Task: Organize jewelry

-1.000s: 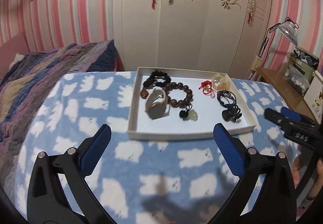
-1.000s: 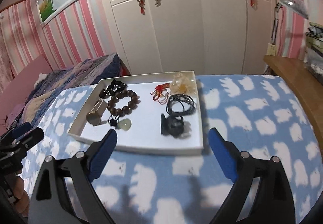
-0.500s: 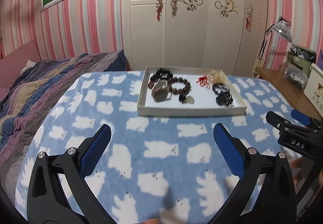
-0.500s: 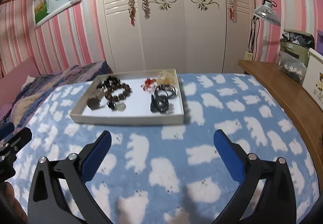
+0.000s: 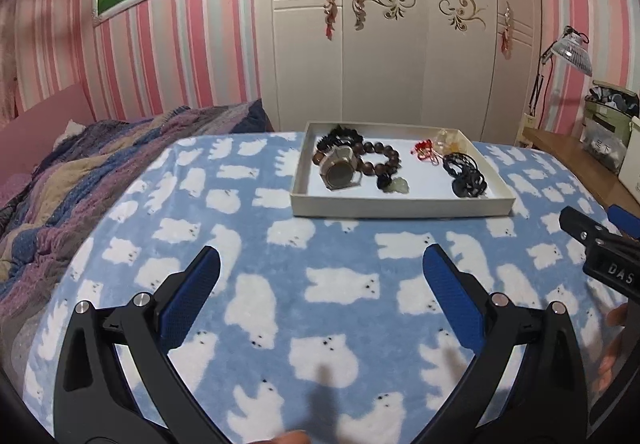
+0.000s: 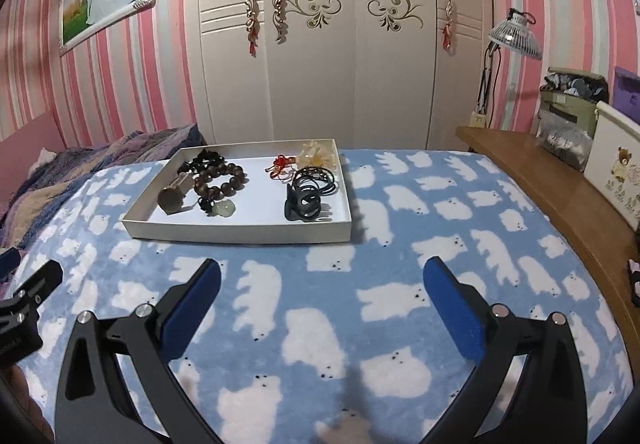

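Observation:
A shallow white tray (image 5: 400,207) (image 6: 240,232) sits on the blue bear-print blanket. It holds a brown bead bracelet (image 5: 380,159) (image 6: 220,179), a watch (image 5: 340,169) (image 6: 172,197), a green jade pendant (image 5: 396,185) (image 6: 224,208), a red cord charm (image 5: 424,149) (image 6: 280,165), black cords (image 5: 464,173) (image 6: 314,179) and a black clip (image 6: 302,205). My left gripper (image 5: 320,272) and right gripper (image 6: 320,274) are both open and empty, well short of the tray's near wall. The right gripper also shows at the right edge of the left wrist view (image 5: 600,244).
A striped knit blanket (image 5: 80,171) lies to the left. A wooden desk (image 6: 560,195) with boxes and a clip lamp (image 6: 516,35) runs along the right. White wardrobe doors (image 6: 340,43) stand behind the tray.
Both grippers have pulled back from the tray and risen; the tray now looks smaller and farther away. Both stay open and empty.

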Demonstrator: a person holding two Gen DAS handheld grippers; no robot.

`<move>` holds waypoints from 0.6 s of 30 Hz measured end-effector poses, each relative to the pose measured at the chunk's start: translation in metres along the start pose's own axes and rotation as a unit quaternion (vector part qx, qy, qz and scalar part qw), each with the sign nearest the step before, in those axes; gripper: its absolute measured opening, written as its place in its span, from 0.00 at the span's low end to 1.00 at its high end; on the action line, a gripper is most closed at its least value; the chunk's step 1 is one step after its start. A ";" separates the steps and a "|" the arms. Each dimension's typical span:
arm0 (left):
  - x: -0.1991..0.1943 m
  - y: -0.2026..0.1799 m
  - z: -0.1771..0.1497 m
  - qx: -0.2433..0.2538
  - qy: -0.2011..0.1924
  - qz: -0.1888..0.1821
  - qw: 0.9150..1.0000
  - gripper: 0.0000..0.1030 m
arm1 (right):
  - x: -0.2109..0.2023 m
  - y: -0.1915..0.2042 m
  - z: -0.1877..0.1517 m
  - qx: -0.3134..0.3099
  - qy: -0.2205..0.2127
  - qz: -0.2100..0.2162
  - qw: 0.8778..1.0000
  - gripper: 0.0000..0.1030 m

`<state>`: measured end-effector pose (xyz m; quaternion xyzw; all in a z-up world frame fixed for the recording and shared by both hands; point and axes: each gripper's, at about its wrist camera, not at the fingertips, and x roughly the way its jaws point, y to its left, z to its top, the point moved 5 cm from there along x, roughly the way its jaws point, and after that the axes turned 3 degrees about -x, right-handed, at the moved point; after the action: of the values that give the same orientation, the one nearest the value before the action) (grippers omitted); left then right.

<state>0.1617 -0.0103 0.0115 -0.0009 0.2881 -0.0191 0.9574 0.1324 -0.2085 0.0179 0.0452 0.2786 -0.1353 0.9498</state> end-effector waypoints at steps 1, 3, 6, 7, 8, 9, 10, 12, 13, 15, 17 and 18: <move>0.002 -0.002 -0.001 -0.005 0.006 -0.009 1.000 0.97 | -0.001 0.001 0.000 -0.002 -0.004 -0.010 1.000 0.98; 0.004 -0.004 -0.004 -0.012 0.014 -0.030 0.999 0.97 | -0.003 0.001 0.000 -0.005 -0.015 -0.026 1.000 0.98; 0.004 -0.004 -0.005 -0.012 0.009 -0.022 1.000 0.97 | -0.004 -0.001 0.001 -0.002 -0.019 -0.024 1.000 0.98; 0.004 -0.003 -0.005 -0.014 0.006 -0.020 1.000 0.97 | -0.003 -0.001 0.000 -0.001 -0.017 -0.022 1.000 0.98; 0.004 -0.002 -0.005 -0.018 0.003 -0.018 1.000 0.97 | -0.001 -0.002 -0.001 0.001 -0.014 -0.020 1.000 0.98; 0.004 -0.002 -0.005 -0.019 0.003 -0.016 1.000 0.97 | 0.000 -0.003 -0.001 0.002 -0.012 -0.020 1.000 0.98; 0.005 -0.001 -0.006 -0.020 0.003 -0.014 1.000 0.97 | 0.001 -0.004 -0.002 0.003 -0.009 -0.019 1.000 0.98; 0.007 -0.002 -0.007 -0.017 0.003 -0.011 1.000 0.97 | 0.005 -0.004 -0.004 0.004 -0.004 -0.017 1.000 0.98; 0.007 -0.003 -0.007 -0.015 0.003 -0.010 1.000 0.97 | 0.006 -0.004 -0.005 0.004 -0.002 -0.019 1.000 0.98; 0.009 -0.006 -0.009 -0.007 0.005 -0.010 1.000 0.97 | 0.009 -0.004 -0.006 0.003 0.001 -0.022 1.000 0.98; 0.010 -0.008 -0.010 -0.003 0.008 -0.012 1.000 0.97 | 0.009 -0.003 -0.007 0.001 0.000 -0.024 1.000 0.98; 0.011 -0.009 -0.011 -0.001 0.009 -0.013 1.000 0.97 | 0.009 -0.003 -0.008 0.001 0.000 -0.024 1.000 0.98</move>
<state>0.1641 -0.0197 -0.0033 -0.0059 0.2969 -0.0313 0.9544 0.1352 -0.2125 0.0064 0.0394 0.2791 -0.1588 0.9462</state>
